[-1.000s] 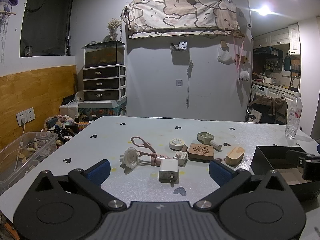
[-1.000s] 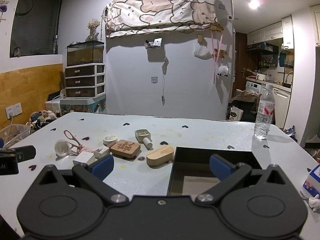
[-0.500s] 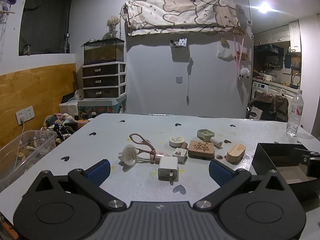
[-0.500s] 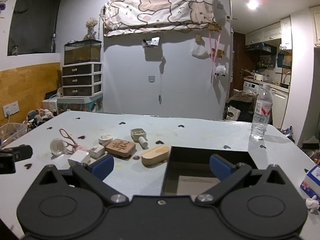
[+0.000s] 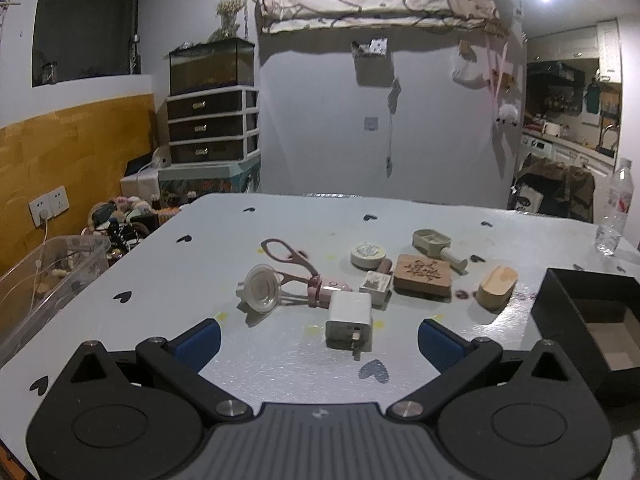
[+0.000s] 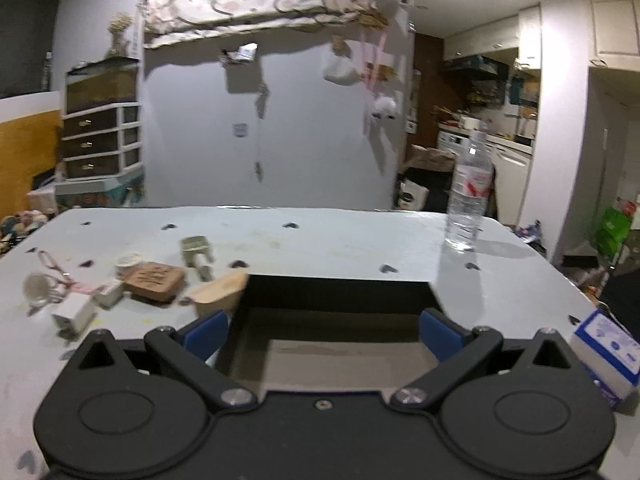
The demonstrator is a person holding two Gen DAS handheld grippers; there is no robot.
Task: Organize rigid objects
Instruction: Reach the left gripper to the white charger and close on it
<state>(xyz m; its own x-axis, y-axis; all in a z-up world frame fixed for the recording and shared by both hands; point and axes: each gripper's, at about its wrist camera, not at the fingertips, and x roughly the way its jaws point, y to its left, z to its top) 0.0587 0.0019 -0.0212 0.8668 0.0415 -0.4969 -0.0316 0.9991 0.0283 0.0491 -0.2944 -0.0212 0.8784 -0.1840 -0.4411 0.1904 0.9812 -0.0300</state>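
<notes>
Several small objects lie clustered on the pale table (image 5: 280,360): a white charger plug (image 5: 349,320), a clear round cap (image 5: 262,294), a pink eyelash curler (image 5: 296,268), a carved wooden block (image 5: 422,274), a tape roll (image 5: 367,255), a beige scoop (image 5: 434,242) and an oval wooden piece (image 5: 496,286). An open black box (image 5: 592,308) stands to their right. My left gripper (image 5: 318,340) is open, just short of the plug. Over the near side of the black box (image 6: 340,284), my right gripper (image 6: 324,334) hangs open and holds nothing.
A clear water bottle (image 6: 468,196) stands at the table's far right. A blue-and-white carton (image 6: 606,344) lies at the right edge. A clear plastic bin (image 5: 36,280) sits left of the table. Drawers and a tank stand by the back wall.
My left gripper moved forward toward the plug. My right gripper moved forward and right over the box, and the other gripper has left both views.
</notes>
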